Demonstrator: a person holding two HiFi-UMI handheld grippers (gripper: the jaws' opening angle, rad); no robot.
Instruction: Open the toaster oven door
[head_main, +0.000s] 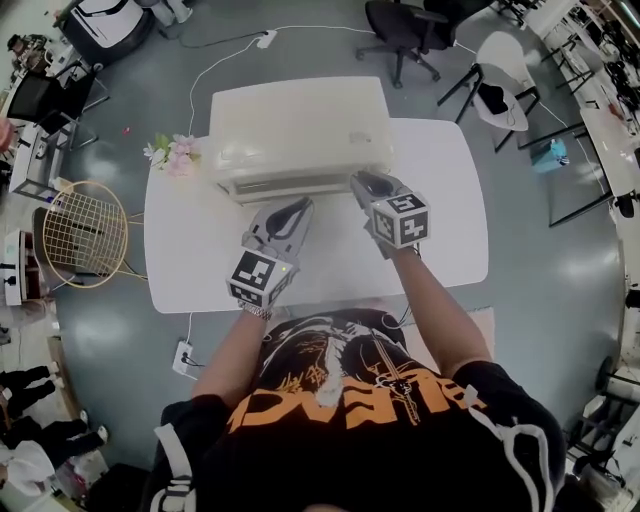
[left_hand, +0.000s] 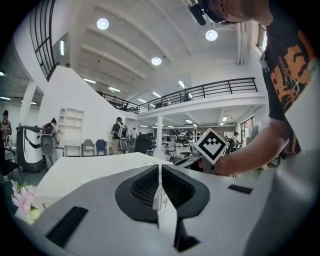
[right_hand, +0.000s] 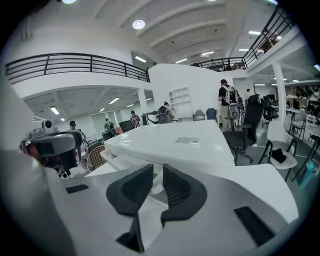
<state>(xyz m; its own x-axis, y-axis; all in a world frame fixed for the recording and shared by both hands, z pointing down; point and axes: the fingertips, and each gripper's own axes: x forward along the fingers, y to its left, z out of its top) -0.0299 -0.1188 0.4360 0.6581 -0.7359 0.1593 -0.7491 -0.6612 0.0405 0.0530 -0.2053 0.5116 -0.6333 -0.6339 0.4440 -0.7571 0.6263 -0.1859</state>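
Note:
A white toaster oven (head_main: 300, 130) stands at the back of the white table (head_main: 450, 220), its front facing me and its door closed. In the right gripper view the oven (right_hand: 170, 145) fills the middle, just beyond the jaws. My right gripper (head_main: 366, 184) (right_hand: 158, 175) is at the oven's front right corner, jaws a narrow gap apart with nothing between them. My left gripper (head_main: 297, 208) (left_hand: 160, 172) hovers over the table just in front of the oven, shut and empty. The right gripper's marker cube (left_hand: 214, 145) shows in the left gripper view.
A small bunch of pink and white flowers (head_main: 172, 152) (left_hand: 20, 197) lies at the table's back left corner. A round wire basket (head_main: 85, 232) stands left of the table. Office chairs (head_main: 405, 30) are behind, and a power strip (head_main: 185, 358) lies on the floor.

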